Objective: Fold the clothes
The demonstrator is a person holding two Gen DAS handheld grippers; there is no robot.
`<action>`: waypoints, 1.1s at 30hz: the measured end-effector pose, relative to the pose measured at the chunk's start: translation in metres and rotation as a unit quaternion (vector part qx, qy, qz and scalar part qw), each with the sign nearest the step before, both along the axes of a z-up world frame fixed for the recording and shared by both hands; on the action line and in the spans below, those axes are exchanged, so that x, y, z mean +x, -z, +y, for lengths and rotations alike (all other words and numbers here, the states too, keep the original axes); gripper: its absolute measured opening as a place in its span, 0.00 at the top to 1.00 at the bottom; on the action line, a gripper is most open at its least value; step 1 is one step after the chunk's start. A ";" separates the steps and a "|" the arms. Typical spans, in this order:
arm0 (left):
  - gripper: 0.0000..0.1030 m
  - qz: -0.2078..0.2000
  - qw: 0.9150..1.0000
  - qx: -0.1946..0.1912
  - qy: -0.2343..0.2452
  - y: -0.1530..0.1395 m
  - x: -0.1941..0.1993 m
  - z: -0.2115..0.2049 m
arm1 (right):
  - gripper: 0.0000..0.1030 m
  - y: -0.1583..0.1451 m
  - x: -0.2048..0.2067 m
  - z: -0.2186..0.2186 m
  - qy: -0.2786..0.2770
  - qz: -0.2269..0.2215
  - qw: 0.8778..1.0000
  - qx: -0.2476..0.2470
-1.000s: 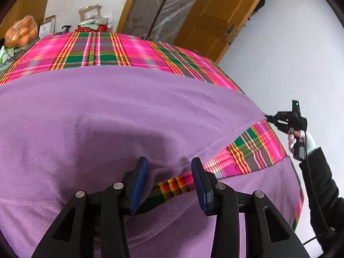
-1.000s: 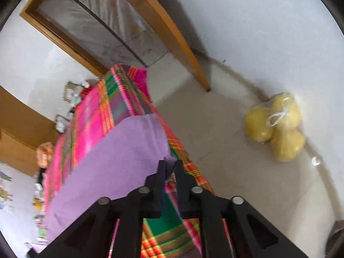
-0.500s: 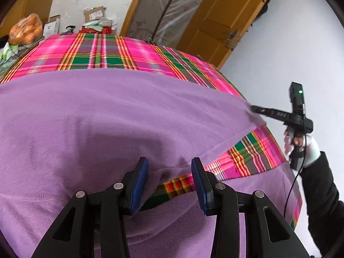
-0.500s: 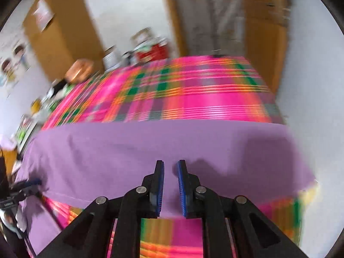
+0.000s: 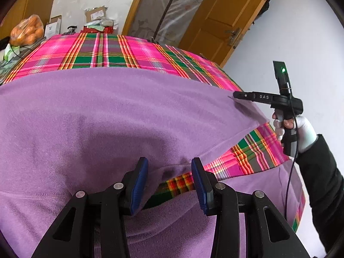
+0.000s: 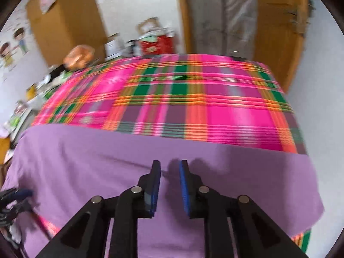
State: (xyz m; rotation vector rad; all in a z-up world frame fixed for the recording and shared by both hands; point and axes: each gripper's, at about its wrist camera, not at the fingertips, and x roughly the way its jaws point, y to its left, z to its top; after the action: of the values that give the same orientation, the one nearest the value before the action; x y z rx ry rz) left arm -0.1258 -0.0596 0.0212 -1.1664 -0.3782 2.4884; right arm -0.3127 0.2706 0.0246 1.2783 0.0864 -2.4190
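Note:
A purple fleece garment (image 5: 107, 111) lies spread over the plaid tablecloth (image 5: 111, 51), and its near part hangs over the table's front edge. My left gripper (image 5: 169, 167) stands open just above the edge of the folded upper layer, where a strip of plaid shows. In the left wrist view my right gripper (image 5: 236, 95), held by a white-gloved hand (image 5: 305, 133), sits at the garment's right side. In the right wrist view the right gripper (image 6: 169, 169) is open a little above the purple cloth (image 6: 86, 167), with nothing between its fingers.
A bag of oranges (image 5: 26, 32), cardboard boxes (image 5: 96, 15) and a red box (image 6: 155, 43) crowd the table's far end. A wooden door (image 5: 225, 21) stands behind. A white wall runs close along the table's right edge. The left gripper (image 6: 13, 195) shows blurred at lower left.
My right gripper let go of the garment's corner, its jaws parted, and it swung round to face across the table. The purple layer settled flat. My left gripper stayed open in place.

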 end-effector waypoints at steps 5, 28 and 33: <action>0.58 -0.002 1.000 0.004 0.000 0.001 -0.001 -0.001 | 0.73 0.007 -0.013 -0.037 -0.051 0.016 0.997 0.051; 0.58 -0.002 1.000 0.003 0.000 0.001 -0.001 -0.002 | 0.98 0.000 -0.019 -0.018 0.002 0.021 0.999 0.044; 0.58 -0.002 1.000 -0.002 0.001 0.001 -0.001 -0.001 | 0.98 0.006 -0.004 0.019 0.044 -0.006 0.998 0.053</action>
State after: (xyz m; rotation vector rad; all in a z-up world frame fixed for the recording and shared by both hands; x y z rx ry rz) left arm -0.1265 -0.0606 0.0203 -1.1716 -0.3740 2.4871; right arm -0.3164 0.2893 0.0184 1.3705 0.1591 -2.5106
